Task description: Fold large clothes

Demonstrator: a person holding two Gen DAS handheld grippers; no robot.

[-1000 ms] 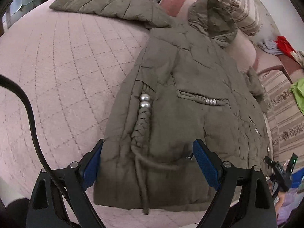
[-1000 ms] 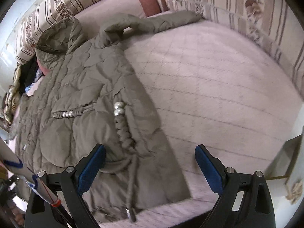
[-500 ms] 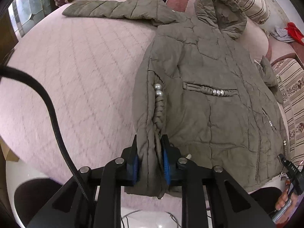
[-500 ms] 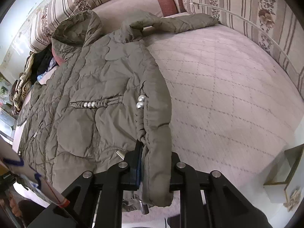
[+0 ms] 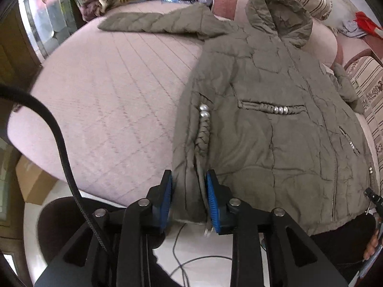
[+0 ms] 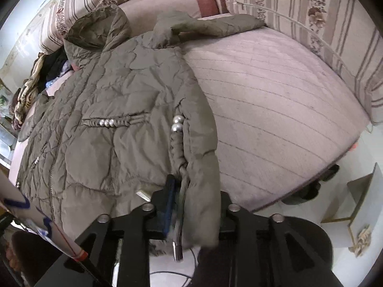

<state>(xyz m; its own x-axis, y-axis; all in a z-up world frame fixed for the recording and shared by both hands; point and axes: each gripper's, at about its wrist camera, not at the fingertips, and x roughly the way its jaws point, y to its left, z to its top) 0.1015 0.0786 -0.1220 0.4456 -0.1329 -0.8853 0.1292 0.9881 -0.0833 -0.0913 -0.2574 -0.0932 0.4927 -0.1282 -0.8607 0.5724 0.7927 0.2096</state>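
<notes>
Left wrist view: the left claw (image 5: pixel 189 199) pinches the hem of the olive jacket (image 5: pixel 270 129) spread on the pink bed (image 5: pixel 115 95), jaws easing apart. Right claw (image 6: pixel 194 205) pinches the hem too, opening; its right pad is hidden behind the jacket's fabric.

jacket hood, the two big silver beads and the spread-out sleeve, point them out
jacket hood (image 5: pixel 280 14), left wrist view, on its outer shell near the top.
two big silver beads (image 6: pixel 177 123), right wrist view, between the pair above the braided cord.
spread-out sleeve (image 5: pixel 153 21), left wrist view, mid-length on the quilted arm.
</notes>
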